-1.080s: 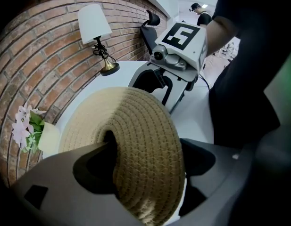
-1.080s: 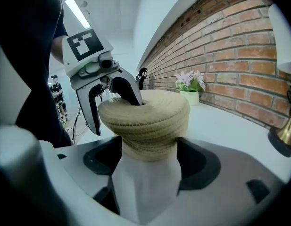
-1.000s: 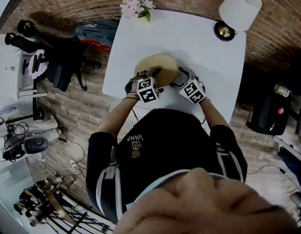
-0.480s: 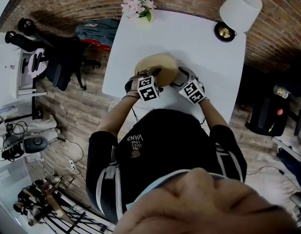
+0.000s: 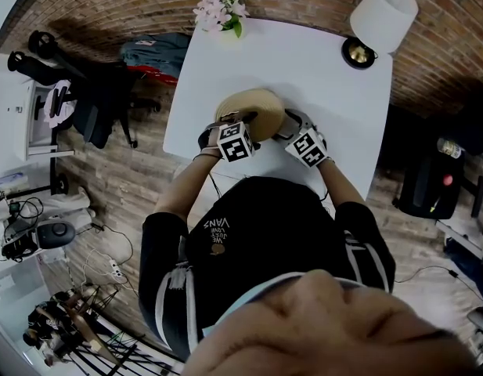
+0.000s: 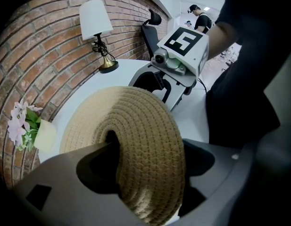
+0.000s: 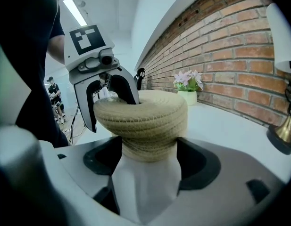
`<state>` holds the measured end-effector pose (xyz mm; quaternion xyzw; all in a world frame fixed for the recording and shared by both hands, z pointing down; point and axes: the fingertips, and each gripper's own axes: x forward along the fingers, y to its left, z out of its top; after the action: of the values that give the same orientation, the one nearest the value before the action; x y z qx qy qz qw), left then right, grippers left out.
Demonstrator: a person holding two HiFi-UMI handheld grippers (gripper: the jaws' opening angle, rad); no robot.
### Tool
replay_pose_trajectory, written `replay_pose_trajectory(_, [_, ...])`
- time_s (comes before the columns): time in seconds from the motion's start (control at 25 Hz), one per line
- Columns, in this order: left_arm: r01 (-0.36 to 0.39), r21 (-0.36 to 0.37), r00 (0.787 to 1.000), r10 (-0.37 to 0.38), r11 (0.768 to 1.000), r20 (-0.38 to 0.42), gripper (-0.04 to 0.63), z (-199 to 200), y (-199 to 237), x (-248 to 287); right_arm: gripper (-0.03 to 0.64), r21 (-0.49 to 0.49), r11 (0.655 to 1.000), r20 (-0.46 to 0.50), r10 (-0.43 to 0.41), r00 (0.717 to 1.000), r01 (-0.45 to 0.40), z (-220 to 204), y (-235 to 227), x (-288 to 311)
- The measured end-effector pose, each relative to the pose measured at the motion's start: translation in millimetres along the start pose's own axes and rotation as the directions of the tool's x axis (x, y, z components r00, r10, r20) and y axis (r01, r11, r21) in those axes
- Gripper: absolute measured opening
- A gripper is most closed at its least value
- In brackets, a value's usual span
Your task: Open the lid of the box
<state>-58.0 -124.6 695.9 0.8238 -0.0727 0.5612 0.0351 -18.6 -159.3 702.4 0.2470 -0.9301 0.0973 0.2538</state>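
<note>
A round woven straw box stands near the front edge of the white table [image 5: 311,69], and its lid [image 5: 258,106] is tilted. My left gripper [image 5: 244,121] is shut on the lid [image 6: 136,135], one jaw in the lid's centre hollow and the other outside its rim. From the right, my right gripper [image 5: 286,125] is shut on the box body [image 7: 148,147] just under the overhanging lid [image 7: 143,112]. The left gripper [image 7: 112,89] shows behind the lid in the right gripper view. The right gripper [image 6: 165,86] shows beyond the lid in the left gripper view.
A white-shaded lamp [image 5: 382,14] stands at the table's far right corner and a pot of pink flowers [image 5: 220,10] at its far left corner. A brick wall runs behind the table. Left of the table are a black office chair [image 5: 96,100] and a bag on the floor.
</note>
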Motion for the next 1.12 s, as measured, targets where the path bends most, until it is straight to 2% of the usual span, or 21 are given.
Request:
replay_pose_trajectory(0.56, [0.043,-0.023,0.998,-0.042,0.999,0.040,0.380,4,-1,-8,0.333,0.012,1.000,-0.004,0.001,1.000,-0.001,0,-1,0])
replay_pose_trajectory(1.12, [0.076,-0.081,0.991,-0.066,0.994,0.118,0.376,14,0,-21,0.333,0.031,1.000,-0.012,0.002,1.000,-0.002,-2,-1,-1])
